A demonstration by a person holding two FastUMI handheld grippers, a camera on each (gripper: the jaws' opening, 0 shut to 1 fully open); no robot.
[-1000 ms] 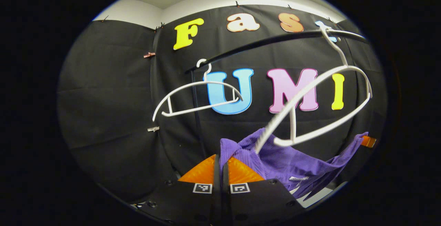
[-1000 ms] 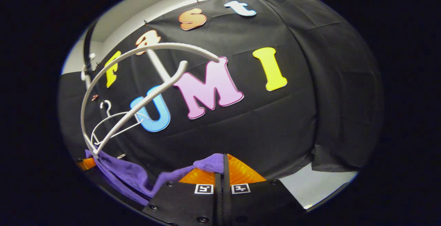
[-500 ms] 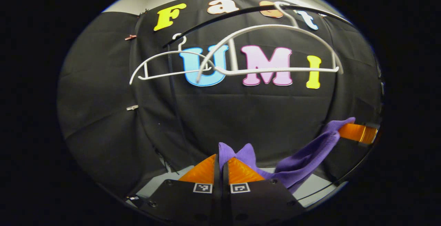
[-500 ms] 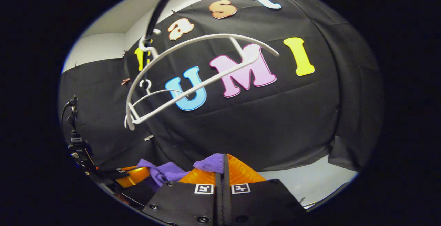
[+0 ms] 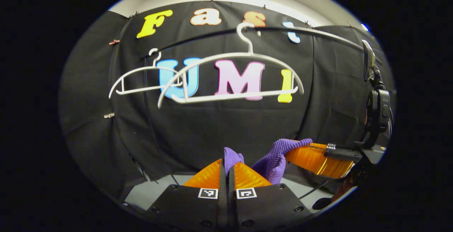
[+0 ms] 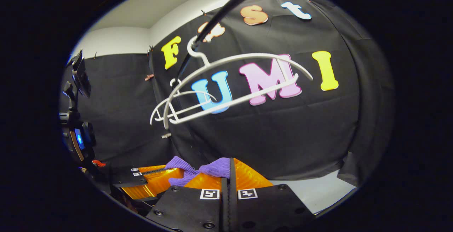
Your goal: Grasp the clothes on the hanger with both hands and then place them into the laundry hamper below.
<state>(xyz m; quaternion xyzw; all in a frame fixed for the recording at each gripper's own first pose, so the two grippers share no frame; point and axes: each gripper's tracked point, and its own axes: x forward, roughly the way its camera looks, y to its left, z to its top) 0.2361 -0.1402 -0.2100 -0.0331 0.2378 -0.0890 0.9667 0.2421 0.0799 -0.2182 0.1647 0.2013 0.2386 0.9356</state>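
A purple garment [image 5: 274, 156] is off the hanger and bunched between my two grippers. My left gripper [image 5: 227, 170] is shut on one fold of it, which pokes up between the fingers. In the left gripper view the right gripper [image 5: 300, 150] comes in from the right, clamped on another fold. In the right gripper view my right gripper [image 6: 229, 170] is shut on purple cloth [image 6: 212, 170], and the left gripper [image 6: 166, 172] lies close at lower left. The bare white hanger [image 5: 233, 80] hangs on the black rail [image 5: 318, 32]. The hamper is out of sight.
A second bare white hanger [image 5: 141, 81] hangs further left on the rail. A camera mount [image 5: 377, 108] rides on the right gripper; another mount [image 6: 76, 119] stands at left in the right gripper view. Pale floor [image 6: 311, 195] shows below the cloth wall.
Both grippers have come lower and closer together with the garment. The cloth, stretched between them before, now bunches up. The hanger has swung back level, well above the garment.
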